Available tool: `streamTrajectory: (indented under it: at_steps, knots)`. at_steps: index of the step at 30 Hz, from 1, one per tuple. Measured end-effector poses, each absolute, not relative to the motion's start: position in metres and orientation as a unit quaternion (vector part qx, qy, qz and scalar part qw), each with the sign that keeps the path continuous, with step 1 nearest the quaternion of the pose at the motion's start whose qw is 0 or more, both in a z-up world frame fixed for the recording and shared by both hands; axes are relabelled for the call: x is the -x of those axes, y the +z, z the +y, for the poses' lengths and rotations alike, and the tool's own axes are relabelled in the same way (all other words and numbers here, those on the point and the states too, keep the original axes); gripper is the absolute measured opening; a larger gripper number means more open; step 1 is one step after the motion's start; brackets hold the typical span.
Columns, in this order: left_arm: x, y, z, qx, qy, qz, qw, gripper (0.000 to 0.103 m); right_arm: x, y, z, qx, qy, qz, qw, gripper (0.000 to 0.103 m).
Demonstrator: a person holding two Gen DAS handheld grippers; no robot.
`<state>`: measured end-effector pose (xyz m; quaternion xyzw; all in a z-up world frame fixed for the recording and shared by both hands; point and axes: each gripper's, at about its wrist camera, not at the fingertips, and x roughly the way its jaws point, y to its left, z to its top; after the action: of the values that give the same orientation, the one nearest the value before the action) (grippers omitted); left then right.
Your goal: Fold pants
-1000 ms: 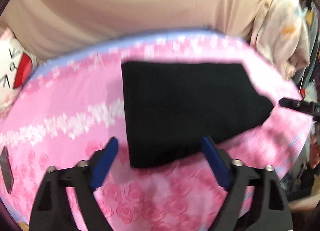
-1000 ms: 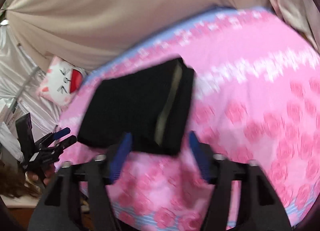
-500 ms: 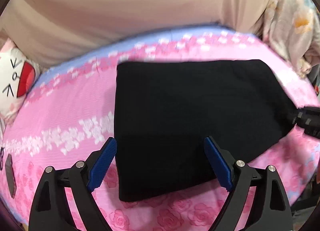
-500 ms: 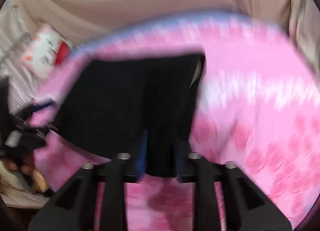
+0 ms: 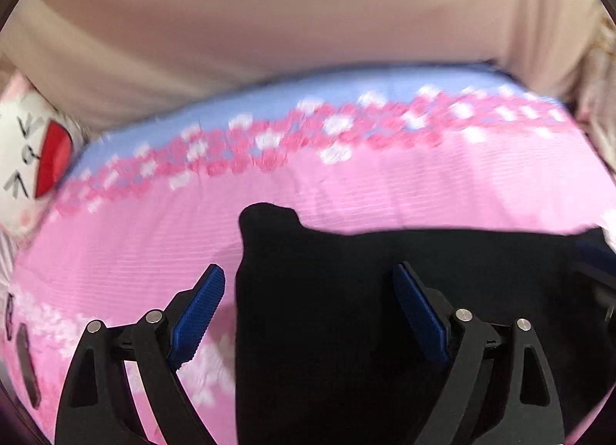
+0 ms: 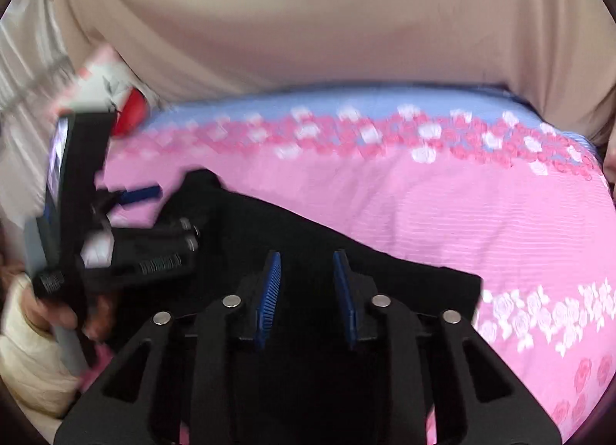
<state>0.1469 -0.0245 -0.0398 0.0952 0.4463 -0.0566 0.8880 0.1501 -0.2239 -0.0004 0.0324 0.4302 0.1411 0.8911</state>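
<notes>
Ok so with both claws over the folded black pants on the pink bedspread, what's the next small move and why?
Probably close the left claw on the near left edge of the folded black pants. Its jaws stand wide open straddling that edge, pressing nothing. The right claw has just been closing, black fabric lies between its narrowed jaws, though a gap remains. With both gripping, the pants could be lifted off the pink rose-print bedspread.

Pants [image 5: 346,329]: matt black cloth, soft, no sheen noted. Bedsheet [image 5: 385,191]: pink printed cloth, finely ribbed weave seen. Left gripper [image 5: 308,310] and right gripper [image 6: 306,291]: matt black plastic arms, blue ridged rubbery pads [image 5: 198,310], shiny metal pins. Curtain [image 6: 308,21]: smooth beige cloth.
</notes>
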Motion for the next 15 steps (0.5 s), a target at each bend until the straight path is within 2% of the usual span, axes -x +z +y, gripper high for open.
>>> streamTrajectory:
  at_steps: [3,5,8,10,11,12,13,14,15]
  knots:
    - [-0.177,-0.066,-0.013,-0.064,-0.064,0.493,0.865,0.093,-0.165,-0.038,-0.246,-0.072,0.132,0.459,0.876,0.001]
    - [-0.178,-0.068,-0.008,-0.044,-0.064,0.496,0.865,0.096,-0.165,-0.041,-0.257,-0.107,0.140,0.458,0.872,0.000]
    - [-0.170,-0.063,-0.014,-0.069,-0.054,0.477,0.875,0.095,-0.158,-0.035,-0.252,-0.102,0.140,0.449,0.876,0.001]
    - [-0.154,-0.047,-0.007,-0.069,-0.059,0.459,0.884,0.094,-0.143,-0.021,-0.257,-0.120,0.139,0.437,0.880,0.009]
    - [-0.144,-0.037,-0.003,-0.071,-0.061,0.449,0.889,0.094,-0.130,-0.010,-0.260,-0.126,0.135,0.427,0.885,0.021]
    - [-0.134,-0.030,-0.001,-0.076,-0.063,0.441,0.892,0.094,-0.118,-0.002,-0.262,-0.125,0.129,0.421,0.889,0.056]
    - [-0.119,-0.023,0.003,-0.080,-0.065,0.433,0.896,0.095,-0.104,0.005,-0.267,-0.122,0.119,0.415,0.894,0.080]
    - [-0.110,-0.019,0.006,-0.082,-0.066,0.430,0.897,0.095,-0.086,0.011,-0.274,-0.121,0.107,0.408,0.899,0.096]
    - [-0.098,-0.015,0.010,-0.083,-0.066,0.430,0.896,0.095,-0.077,0.013,-0.277,-0.122,0.106,0.406,0.899,0.097]
